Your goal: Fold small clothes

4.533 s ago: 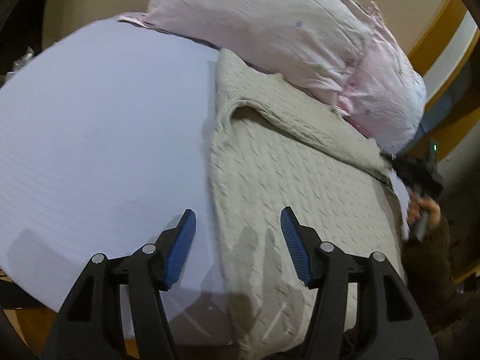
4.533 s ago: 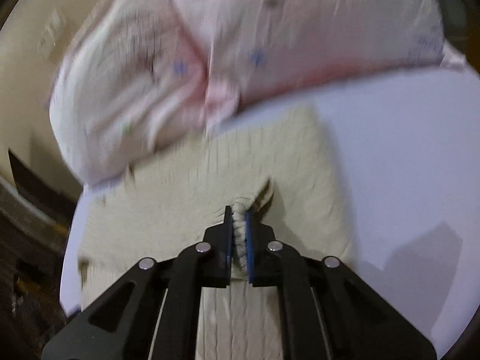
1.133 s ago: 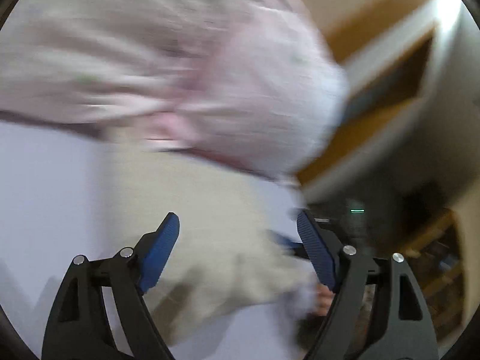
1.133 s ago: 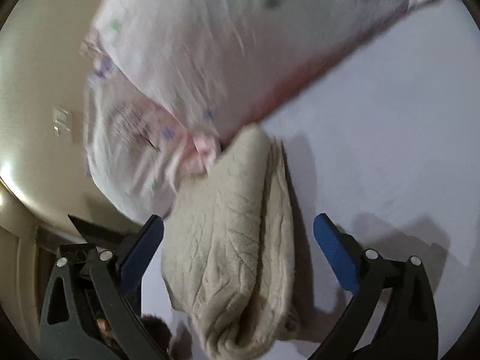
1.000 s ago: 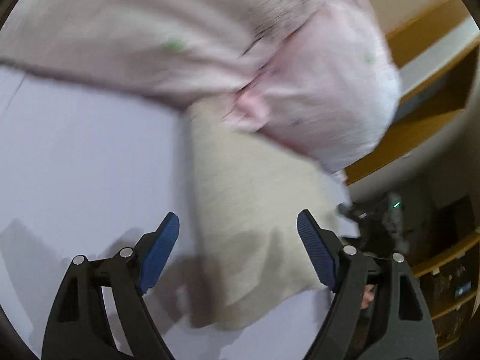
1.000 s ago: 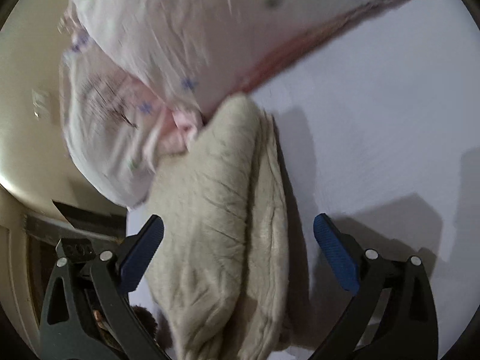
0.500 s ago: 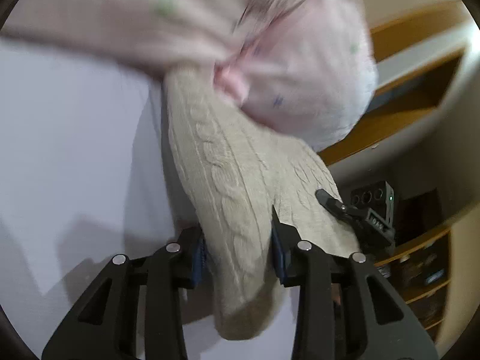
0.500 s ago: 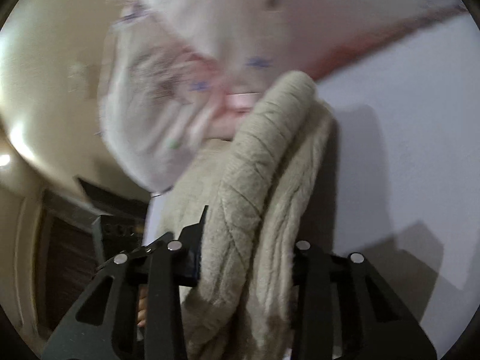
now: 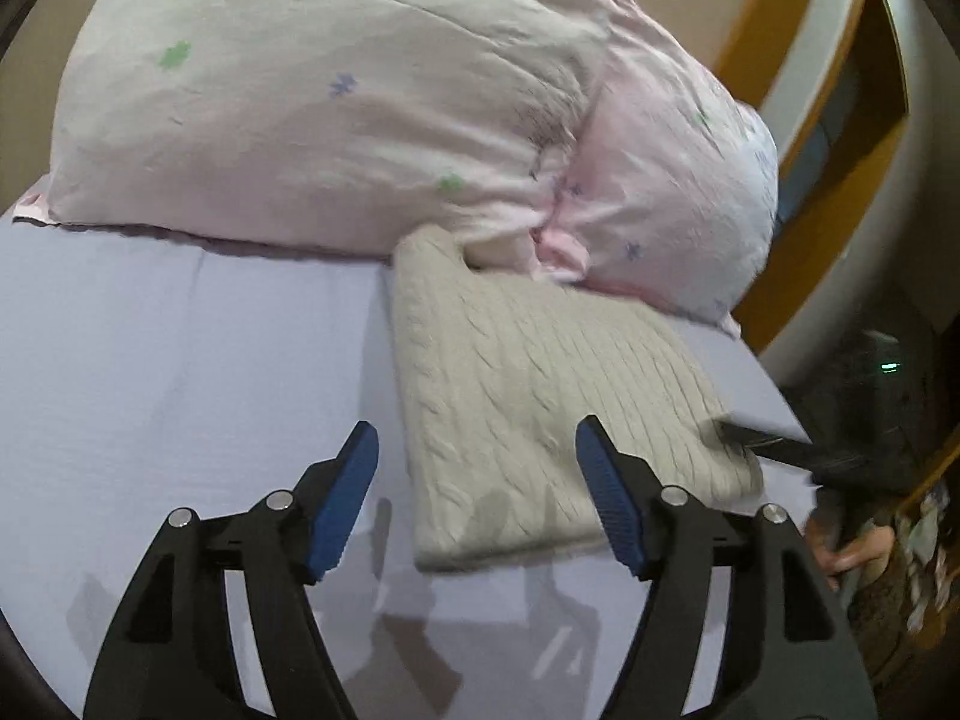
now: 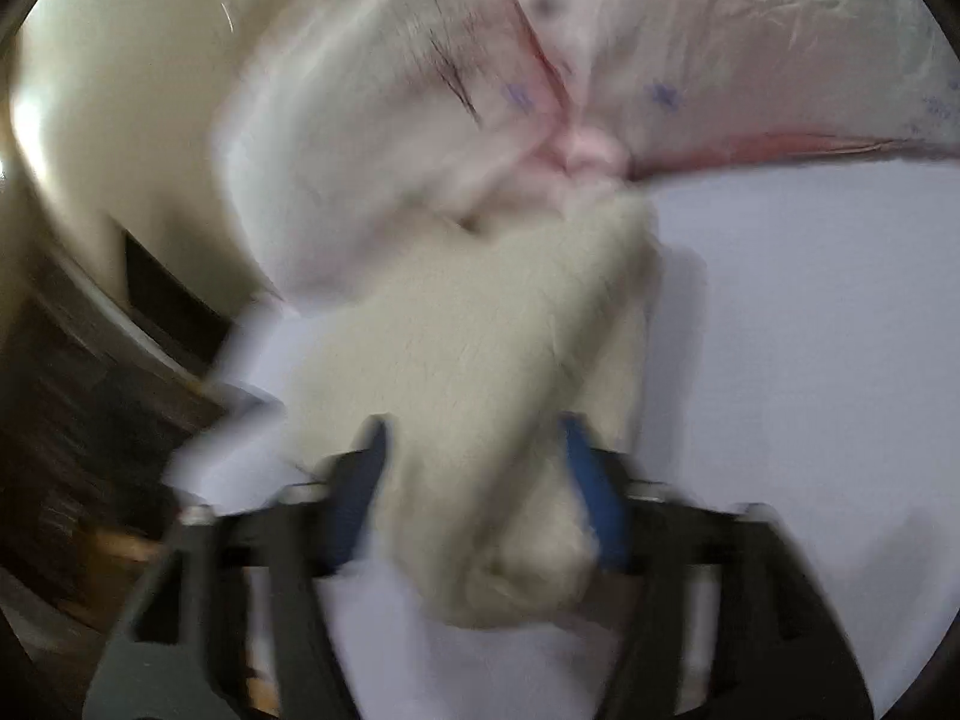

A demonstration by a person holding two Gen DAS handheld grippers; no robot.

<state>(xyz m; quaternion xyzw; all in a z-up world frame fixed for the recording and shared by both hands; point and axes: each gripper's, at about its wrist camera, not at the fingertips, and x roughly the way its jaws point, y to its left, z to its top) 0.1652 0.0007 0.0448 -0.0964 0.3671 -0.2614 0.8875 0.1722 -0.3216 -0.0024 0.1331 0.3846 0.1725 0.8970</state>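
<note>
The soft beige cable-knit sweater lies folded into a thick flat pad on the pale purple bed sheet. Its far corner touches the big pink pillow with small green and purple flowers, and its near edge faces the left gripper.

The left gripper hangs just in front of the sweater with its blue fingers spread wide and nothing between them. In the right wrist view the right gripper has its fingers apart on both sides of the sweater's near end. That picture is very blurry, so I cannot tell if they squeeze it or just sit beside it.

The folding looks almost done. This seems to be the letting-go or tidying step. Next, the sweater may need a gentle pat to lie flat, or a move away from the pillow, so that its fold does not spring open.

No words, labels or brand names can be read anywhere
</note>
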